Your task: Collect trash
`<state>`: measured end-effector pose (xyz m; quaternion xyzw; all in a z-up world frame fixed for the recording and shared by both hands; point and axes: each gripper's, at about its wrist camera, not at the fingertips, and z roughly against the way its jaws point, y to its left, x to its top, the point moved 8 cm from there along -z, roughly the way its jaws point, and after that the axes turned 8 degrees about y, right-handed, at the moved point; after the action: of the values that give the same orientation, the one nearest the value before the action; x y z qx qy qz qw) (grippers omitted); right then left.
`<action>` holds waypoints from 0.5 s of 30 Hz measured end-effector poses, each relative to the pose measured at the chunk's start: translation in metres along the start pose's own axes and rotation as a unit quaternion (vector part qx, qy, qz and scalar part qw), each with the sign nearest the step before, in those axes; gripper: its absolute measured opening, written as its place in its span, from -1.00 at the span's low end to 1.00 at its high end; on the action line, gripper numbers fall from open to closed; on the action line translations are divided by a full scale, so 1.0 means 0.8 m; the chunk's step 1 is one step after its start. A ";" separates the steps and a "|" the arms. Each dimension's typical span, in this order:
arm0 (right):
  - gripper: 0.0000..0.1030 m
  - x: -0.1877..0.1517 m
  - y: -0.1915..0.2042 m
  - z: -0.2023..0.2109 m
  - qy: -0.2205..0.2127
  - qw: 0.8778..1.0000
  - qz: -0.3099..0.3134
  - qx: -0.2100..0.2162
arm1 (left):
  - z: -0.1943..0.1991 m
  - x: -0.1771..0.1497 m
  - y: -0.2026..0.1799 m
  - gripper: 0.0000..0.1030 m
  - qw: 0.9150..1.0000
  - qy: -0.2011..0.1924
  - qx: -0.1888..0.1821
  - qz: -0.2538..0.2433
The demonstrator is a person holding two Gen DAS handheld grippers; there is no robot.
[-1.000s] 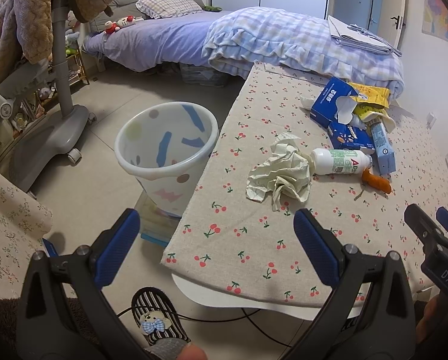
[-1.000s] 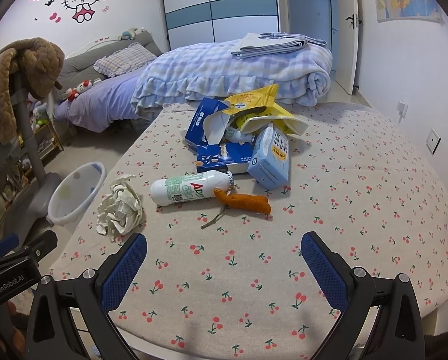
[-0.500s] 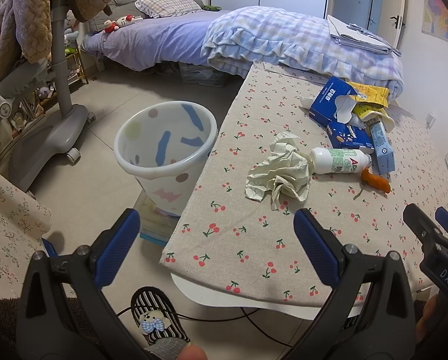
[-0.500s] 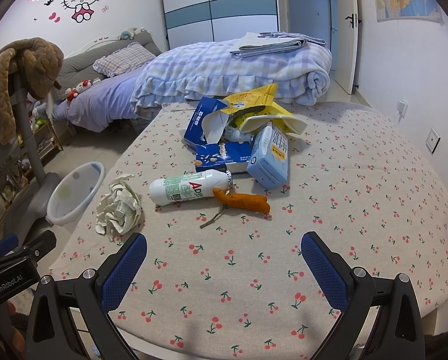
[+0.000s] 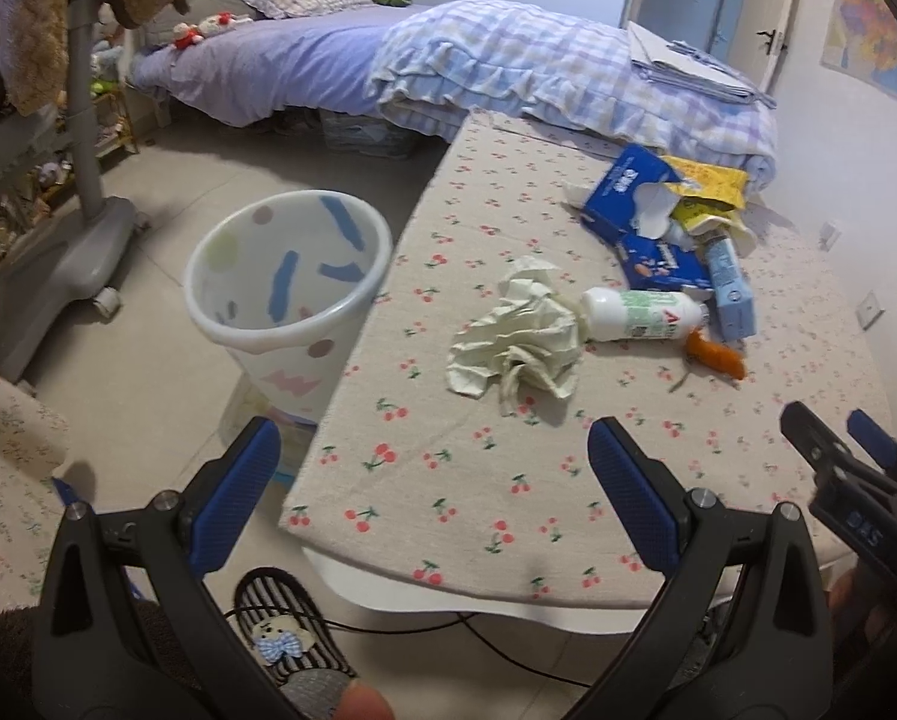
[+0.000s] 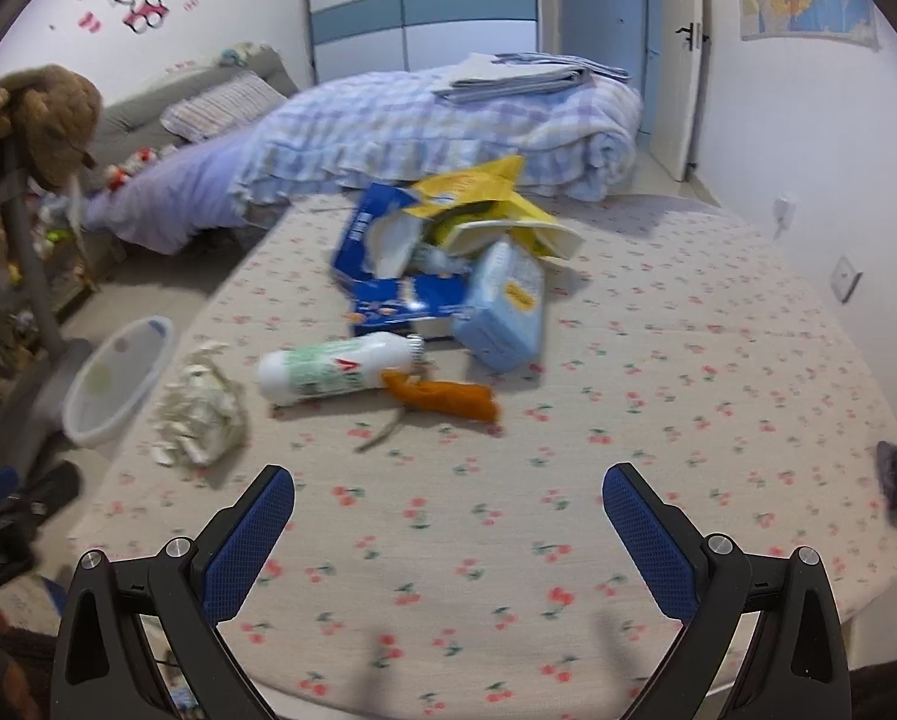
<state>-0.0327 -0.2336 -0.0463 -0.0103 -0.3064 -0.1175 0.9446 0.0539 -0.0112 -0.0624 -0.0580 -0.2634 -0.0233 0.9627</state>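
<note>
Your left wrist camera looked forward and down from off the table's (image 5: 508, 516) near corner, with the bin (image 5: 286, 294) ahead of its left jaw. Your right wrist camera sat low over the near edge, facing the trash pile ahead of its jaws. Both views shared the crumpled paper (image 5: 520, 336) (image 6: 199, 414), white bottle (image 5: 640, 315) (image 6: 334, 369) and bed (image 5: 508, 66) (image 6: 436, 120).
</note>
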 end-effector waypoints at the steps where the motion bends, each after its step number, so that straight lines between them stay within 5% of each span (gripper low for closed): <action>1: 1.00 0.003 -0.005 -0.001 -0.002 1.000 -0.003 -0.001 | -0.001 0.002 -0.002 0.98 1.000 0.001 -0.006 -0.002; 15: 1.00 0.077 -0.061 -0.077 0.030 0.995 -0.076 0.064 | -0.042 0.030 -0.027 0.86 0.994 0.024 -0.101 -0.034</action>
<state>0.0395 -0.3000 -0.0629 0.0772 -0.2851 -0.1697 0.9402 0.0901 -0.0369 -0.0766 -0.1458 -0.2383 -0.0840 0.9565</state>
